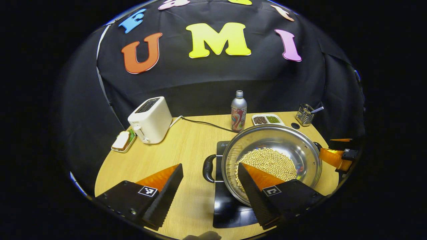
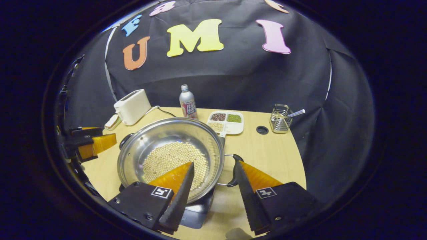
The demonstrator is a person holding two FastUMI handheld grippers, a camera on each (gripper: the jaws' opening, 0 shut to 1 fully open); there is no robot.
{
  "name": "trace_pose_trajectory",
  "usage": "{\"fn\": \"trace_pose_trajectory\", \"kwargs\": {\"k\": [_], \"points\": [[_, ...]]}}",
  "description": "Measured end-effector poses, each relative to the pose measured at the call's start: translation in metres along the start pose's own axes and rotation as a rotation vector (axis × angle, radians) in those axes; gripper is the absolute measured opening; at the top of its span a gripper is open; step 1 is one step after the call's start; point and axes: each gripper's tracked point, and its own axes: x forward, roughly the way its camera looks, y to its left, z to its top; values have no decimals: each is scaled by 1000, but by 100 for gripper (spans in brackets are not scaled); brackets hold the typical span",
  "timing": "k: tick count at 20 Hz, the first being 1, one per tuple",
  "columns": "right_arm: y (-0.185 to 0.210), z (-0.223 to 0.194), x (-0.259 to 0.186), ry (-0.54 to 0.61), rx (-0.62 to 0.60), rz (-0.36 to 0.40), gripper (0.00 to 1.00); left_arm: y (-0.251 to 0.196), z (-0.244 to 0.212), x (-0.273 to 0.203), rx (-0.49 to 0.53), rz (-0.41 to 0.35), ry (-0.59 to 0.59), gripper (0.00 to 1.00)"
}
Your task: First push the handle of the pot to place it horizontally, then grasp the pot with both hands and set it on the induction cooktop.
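A steel pot [image 1: 300, 150] holding pale beans [image 1: 270, 160] rests on the black induction cooktop [image 1: 230, 208] on the wooden table. Its black left handle [image 1: 208, 168] lies between the fingers of my left gripper [image 1: 210, 171], which is open; one finger hangs over the beans and the other over bare table. In the right gripper view the pot [image 2: 156, 136] is seen from the other side. My right gripper [image 2: 213, 163] is open astride the rim, its right fingertip [image 2: 237, 163] by the pot's right handle [image 2: 232, 182]. A corner of the cooktop [image 2: 196, 211] shows under the pot.
At the back stand a white toaster [image 1: 150, 119] with its cable, a plate with a sandwich [image 1: 122, 140], a drinks bottle [image 1: 239, 114], a divided tray of beans [image 2: 226, 120] and a wire utensil holder [image 2: 279, 119]. A grommet hole [image 2: 262, 130] sits by the holder.
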Motion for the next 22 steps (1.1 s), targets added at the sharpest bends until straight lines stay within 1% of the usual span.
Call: {"fn": "trace_pose_trajectory", "kwargs": {"k": [2, 4, 6, 8, 10, 11, 12, 13, 15, 17, 20, 22], "points": [[-1, 5, -17, -30, -18, -14, 77, -5, 4, -19, 23, 13, -33, 98], [4, 17, -41, -78, -45, -31, 78, -5, 20, -43, 50, 20, -95, 97], [12, 35, -75, -144, -78, -43, 77, -2, 42, -72, 64, 13, -175, 97], [26, 59, -115, -225, -100, -60, 77, 3, 64, -107, 51, -5, -245, 97], [41, 84, -162, -314, -119, -82, 86, 15, 87, -145, 37, -14, -330, 97], [48, 97, -186, -362, -123, -93, 95, 23, 98, -165, 35, -14, -370, 97], [52, 105, -208, -399, -124, -113, 96, 32, 109, -187, 34, -14, -416, 96], [57, 114, -232, -441, -120, -124, 100, 39, 117, -208, 27, -17, -447, 97], [70, 128, -279, -515, -91, -141, 100, 48, 133, -245, 9, -29, -527, 96], [84, 133, -316, -559, -68, -144, 100, 63, 135, -278, -18, -39, -582, 97], [103, 132, -356, -604, -52, -125, 100, 80, 119, -313, -95, -80, -588, 96], [104, 124, -371, -615, -48, -128, 100, 102, 106, -330, -113, -50, -589, 97]]}}
